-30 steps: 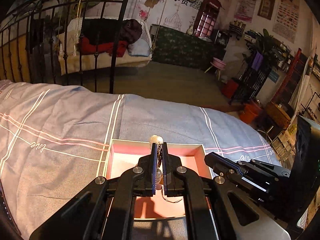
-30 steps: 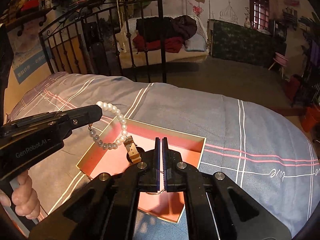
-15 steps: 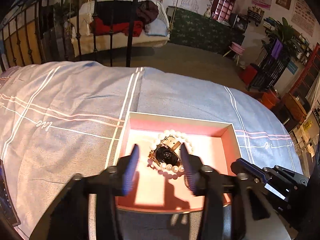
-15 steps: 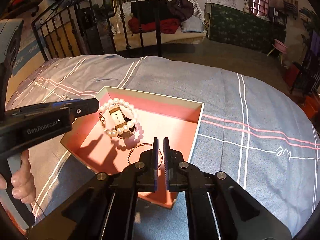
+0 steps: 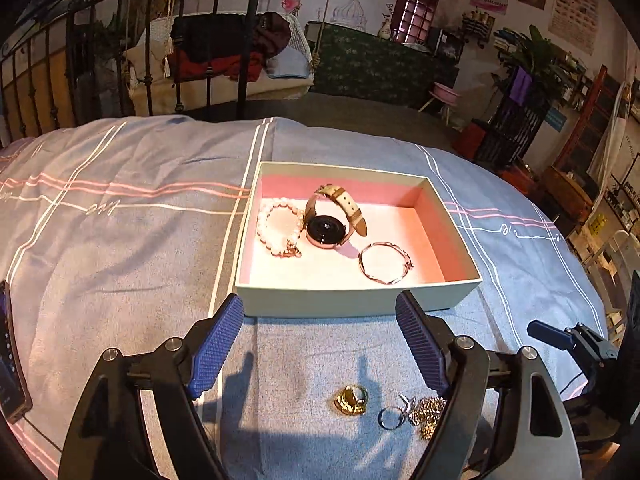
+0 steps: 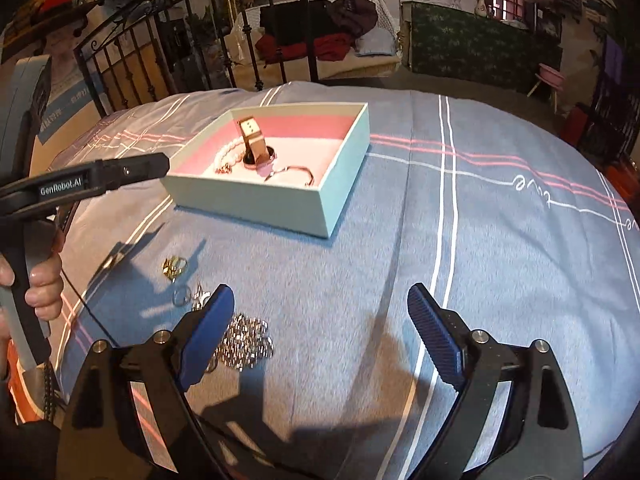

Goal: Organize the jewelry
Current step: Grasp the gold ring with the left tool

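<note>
Hovering short of box [image 5: 352, 300] on bed [image 5: 120, 248], left hand-held gripper [image 5: 320, 332] spread, jaws just opened, nothing between; a second ago pinched pearl bracelet [image 5: 276, 228], now inside box beside one watch [image 5: 326, 230] and one bangle [image 5: 384, 262]. Gold ring [image 5: 350, 400], silver ring [image 5: 389, 417] on sheet.

Right view: right hand-held gripper [image 6: 320, 328] spread, just opened, empty. Only here: chain heap [image 6: 244, 342], person's hand [image 6: 42, 280].

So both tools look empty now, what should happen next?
Probably lower the left tool, its jaws open and empty, onto the gold ring just below it. The pearl bracelet, watch and bangle already lie in the box; the ring lies outside on the bedspread.
</note>
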`<state>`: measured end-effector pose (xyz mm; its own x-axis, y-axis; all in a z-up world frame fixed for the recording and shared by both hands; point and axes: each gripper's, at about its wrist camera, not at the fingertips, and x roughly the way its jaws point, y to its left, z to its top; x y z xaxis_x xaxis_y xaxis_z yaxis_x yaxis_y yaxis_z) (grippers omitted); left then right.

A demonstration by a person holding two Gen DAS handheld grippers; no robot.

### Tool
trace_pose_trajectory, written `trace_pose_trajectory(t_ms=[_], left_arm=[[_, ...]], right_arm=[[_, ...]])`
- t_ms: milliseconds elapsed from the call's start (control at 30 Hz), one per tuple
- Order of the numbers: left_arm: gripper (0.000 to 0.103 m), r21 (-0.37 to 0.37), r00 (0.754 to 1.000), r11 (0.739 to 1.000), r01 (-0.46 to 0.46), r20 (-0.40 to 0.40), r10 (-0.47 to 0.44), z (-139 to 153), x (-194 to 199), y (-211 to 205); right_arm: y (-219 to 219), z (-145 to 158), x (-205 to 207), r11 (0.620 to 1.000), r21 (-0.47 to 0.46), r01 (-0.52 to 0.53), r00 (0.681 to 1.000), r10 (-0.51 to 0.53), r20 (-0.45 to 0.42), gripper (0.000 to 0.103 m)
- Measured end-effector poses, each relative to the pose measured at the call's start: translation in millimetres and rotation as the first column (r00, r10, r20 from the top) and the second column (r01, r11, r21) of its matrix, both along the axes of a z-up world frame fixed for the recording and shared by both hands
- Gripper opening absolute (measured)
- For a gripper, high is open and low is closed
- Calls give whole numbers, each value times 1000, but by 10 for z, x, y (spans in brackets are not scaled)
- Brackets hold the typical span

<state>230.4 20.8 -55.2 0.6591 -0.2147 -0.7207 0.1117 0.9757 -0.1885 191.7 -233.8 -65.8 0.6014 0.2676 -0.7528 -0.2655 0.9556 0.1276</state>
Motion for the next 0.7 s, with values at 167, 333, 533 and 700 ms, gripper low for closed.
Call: trace_pose_trajectory(t_ms=[167, 333, 533, 700], left_arm=[[77, 7, 994, 999, -32, -105, 33, -343, -154, 87], [76, 39, 991, 999, -33, -125, 37, -578, -296, 76], [76, 55, 992, 998, 42, -117, -36, -571, -273, -70], [76, 47, 994, 998, 45, -102, -40, -532, -312, -79]], right_arm=[[65, -250, -121, 997, -63, -54, 994, 47, -99, 74], [294, -297, -143, 976, -150, -157, 985, 144, -93, 74], [571, -308, -28, 958, -171, -229, 972, 216, -91, 74], [683, -280, -14, 950, -192, -247, 968, 234, -89, 69]])
